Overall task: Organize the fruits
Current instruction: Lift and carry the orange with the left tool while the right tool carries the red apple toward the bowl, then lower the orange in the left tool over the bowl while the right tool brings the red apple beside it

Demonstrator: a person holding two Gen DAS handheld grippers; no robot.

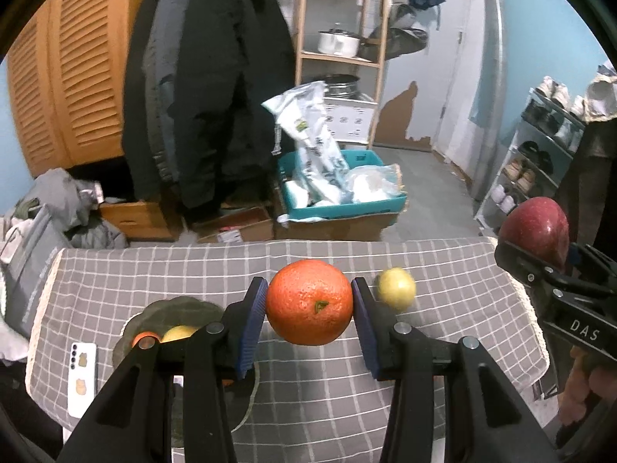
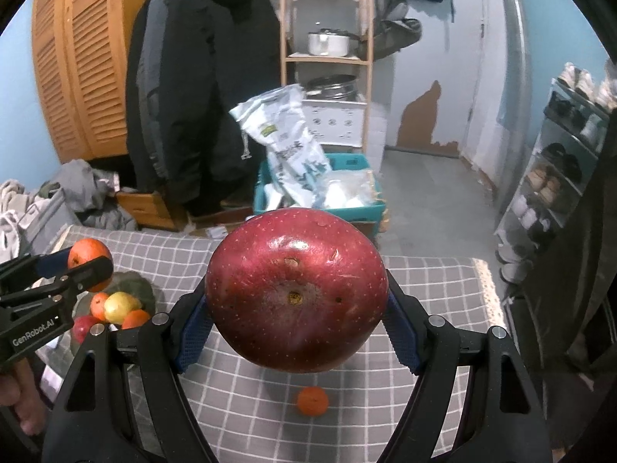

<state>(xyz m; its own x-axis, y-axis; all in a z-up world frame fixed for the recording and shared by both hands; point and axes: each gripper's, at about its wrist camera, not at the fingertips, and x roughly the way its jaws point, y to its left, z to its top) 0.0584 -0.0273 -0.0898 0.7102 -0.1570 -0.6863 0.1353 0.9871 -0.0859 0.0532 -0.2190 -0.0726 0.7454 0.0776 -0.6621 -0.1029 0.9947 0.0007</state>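
My left gripper (image 1: 309, 305) is shut on an orange (image 1: 309, 301) and holds it above the grey checked tablecloth (image 1: 316, 397). My right gripper (image 2: 297, 308) is shut on a large red apple (image 2: 297, 289), which fills the space between its blue pads. A dark green plate (image 2: 143, 286) at the table's left holds several fruits, among them a yellow one (image 2: 120, 305) and a small red one (image 2: 83, 328). In the left wrist view a yellow fruit (image 1: 396, 288) lies on the cloth just right of the held orange. A small orange (image 2: 312, 400) lies on the cloth below the apple.
A white phone (image 1: 81, 370) lies at the table's left edge beside the plate (image 1: 181, 305). Beyond the table stand cardboard boxes, a teal crate with bags (image 1: 339, 189), a dark coat (image 1: 200, 88), a wooden shelf and a shoe rack (image 1: 540, 154).
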